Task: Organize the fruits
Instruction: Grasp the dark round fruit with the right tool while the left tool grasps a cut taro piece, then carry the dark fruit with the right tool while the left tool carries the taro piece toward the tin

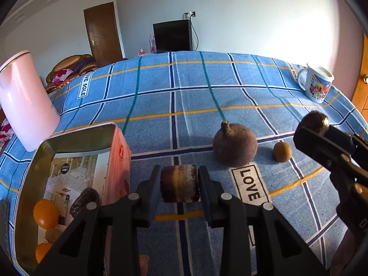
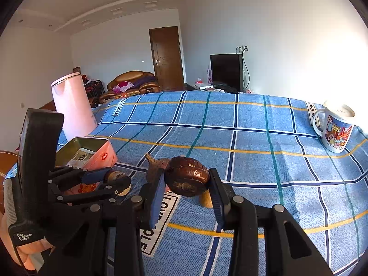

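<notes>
My left gripper (image 1: 179,182) is shut on a dark brown, overripe fruit (image 1: 179,182) and holds it above the cloth, just right of the open pink tin (image 1: 118,158). The tin holds two oranges (image 1: 45,213), a dark fruit (image 1: 84,202) and a small brown one. My right gripper (image 2: 187,180) is shut on a dark shiny brown fruit (image 2: 187,176); it also shows in the left wrist view (image 1: 314,120). A round brown fruit with a stem (image 1: 234,145) and a small kiwi (image 1: 282,151) lie on the cloth between the grippers.
A blue checked cloth (image 1: 195,105) covers the table. A pink kettle (image 1: 25,101) stands behind the tin at the left. A patterned mug (image 1: 318,85) stands at the far right edge. A door, sofa and dark cabinet are beyond the table.
</notes>
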The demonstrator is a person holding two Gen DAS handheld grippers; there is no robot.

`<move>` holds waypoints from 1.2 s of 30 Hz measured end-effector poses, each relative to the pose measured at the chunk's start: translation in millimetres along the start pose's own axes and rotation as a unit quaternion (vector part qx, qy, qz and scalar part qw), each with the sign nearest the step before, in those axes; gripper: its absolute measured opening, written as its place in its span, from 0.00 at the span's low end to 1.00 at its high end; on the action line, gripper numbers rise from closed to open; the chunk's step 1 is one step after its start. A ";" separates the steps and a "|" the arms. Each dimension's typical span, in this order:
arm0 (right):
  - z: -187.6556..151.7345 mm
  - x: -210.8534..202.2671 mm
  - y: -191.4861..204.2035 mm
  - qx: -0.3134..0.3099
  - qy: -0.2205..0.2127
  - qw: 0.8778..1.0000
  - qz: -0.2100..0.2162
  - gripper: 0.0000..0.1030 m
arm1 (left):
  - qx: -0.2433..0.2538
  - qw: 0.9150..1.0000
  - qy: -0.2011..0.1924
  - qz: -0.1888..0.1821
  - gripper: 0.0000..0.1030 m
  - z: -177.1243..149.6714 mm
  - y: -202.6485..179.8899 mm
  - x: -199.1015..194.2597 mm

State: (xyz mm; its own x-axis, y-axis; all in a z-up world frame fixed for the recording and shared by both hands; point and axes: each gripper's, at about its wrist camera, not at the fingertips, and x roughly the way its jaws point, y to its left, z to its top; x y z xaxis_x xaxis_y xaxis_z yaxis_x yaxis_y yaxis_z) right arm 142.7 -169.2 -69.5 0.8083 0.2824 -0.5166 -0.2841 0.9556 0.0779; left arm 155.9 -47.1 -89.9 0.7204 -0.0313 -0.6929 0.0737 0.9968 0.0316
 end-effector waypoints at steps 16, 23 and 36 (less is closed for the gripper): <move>-1.0 -16.9 2.4 -0.007 -0.043 0.999 0.004 0.38 | 0.003 0.996 -0.084 0.010 0.32 -7.2 -2.0 -38.2; -2.0 -22.4 2.7 -0.009 -0.058 0.998 0.006 0.38 | 0.001 0.995 -0.103 0.015 0.32 -9.7 -2.2 -46.1; -4.2 -31.2 5.2 -0.018 -0.082 0.996 0.005 0.38 | 0.005 0.990 -0.137 0.019 0.32 -15.7 -4.9 -60.2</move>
State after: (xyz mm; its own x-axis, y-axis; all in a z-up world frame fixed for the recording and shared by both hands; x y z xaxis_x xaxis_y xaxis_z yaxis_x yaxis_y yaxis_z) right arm 113.9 -173.4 -56.6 0.8779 0.3040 -0.3701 -0.3083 0.9500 0.0490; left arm 101.4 -48.9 -59.6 0.8829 -0.0134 -0.4694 0.0486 0.9968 0.0631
